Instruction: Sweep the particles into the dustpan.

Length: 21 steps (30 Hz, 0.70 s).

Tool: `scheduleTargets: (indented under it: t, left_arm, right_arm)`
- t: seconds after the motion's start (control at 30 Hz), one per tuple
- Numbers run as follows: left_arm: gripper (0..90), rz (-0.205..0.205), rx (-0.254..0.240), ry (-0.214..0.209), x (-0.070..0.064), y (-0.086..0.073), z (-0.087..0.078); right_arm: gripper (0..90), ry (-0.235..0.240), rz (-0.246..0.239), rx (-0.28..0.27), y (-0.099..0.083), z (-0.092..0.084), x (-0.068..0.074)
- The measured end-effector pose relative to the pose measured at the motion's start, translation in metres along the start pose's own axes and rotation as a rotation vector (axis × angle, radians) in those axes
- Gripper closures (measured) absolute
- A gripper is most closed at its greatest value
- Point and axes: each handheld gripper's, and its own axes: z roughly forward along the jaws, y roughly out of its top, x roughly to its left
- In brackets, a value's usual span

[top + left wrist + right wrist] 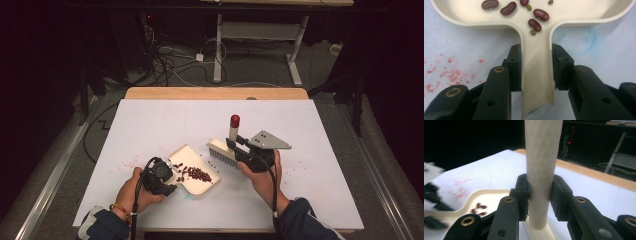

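Dark room, light falling mostly on the bench (310,150), which is wearing a white sheet with a wooden edge (215,93) showing along the far side. Grey floor (260,70) behind is carrying tangled cables (165,62). A white-legged desk frame (260,35) is standing at the back. Metal rails (55,165) are running along both sides.

Both forearms, in dark blue sleeves, reach in over the white table (300,200). The left hand (131,192) holds the black left gripper (537,72) low, jaws clamped. The right hand (262,177) holds the black right gripper (541,195) raised above the table, jaws clamped too.
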Motion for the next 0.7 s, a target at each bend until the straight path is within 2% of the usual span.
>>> scheduleTargets:
  t: [0.1, 0.17, 0.3, 0.37, 0.47, 0.6, 0.63, 0.7]
  left_arm:
    - [63.4, -0.005, -0.001, -0.005, 0.0, 0.001, 0.0]
    - [63.4, -0.007, -0.001, -0.007, -0.001, 0.001, 0.0]
    - [63.3, -0.005, -0.005, -0.005, -0.001, 0.001, 0.0]
    - [63.3, -0.004, -0.005, -0.006, -0.001, 0.001, 0.0]
    - [63.3, -0.002, -0.008, -0.011, 0.001, 0.001, 0.001]
    - [63.3, -0.005, -0.01, -0.012, 0.001, 0.001, 0.001]
    - [63.3, -0.004, -0.007, -0.011, 0.001, 0.001, 0.001]
    - [63.3, -0.005, -0.007, -0.011, 0.001, 0.001, 0.001]
  right_arm:
    - [70.7, 0.039, 0.003, 0.007, -0.001, -0.003, 0.016]
    - [70.8, 0.06, -0.014, 0.009, 0.0, -0.001, 0.028]
    - [70.9, 0.099, -0.006, -0.006, 0.004, 0.002, 0.041]
    - [70.9, 0.109, -0.005, -0.01, 0.006, 0.001, 0.041]
    - [70.9, 0.1, -0.01, -0.032, 0.011, -0.004, 0.038]
    - [70.9, 0.109, 0.024, -0.078, 0.018, -0.011, 0.026]
    - [70.9, 0.106, 0.03, -0.085, 0.02, -0.012, 0.024]
    - [70.9, 0.077, 0.006, -0.091, 0.022, -0.015, 0.02]
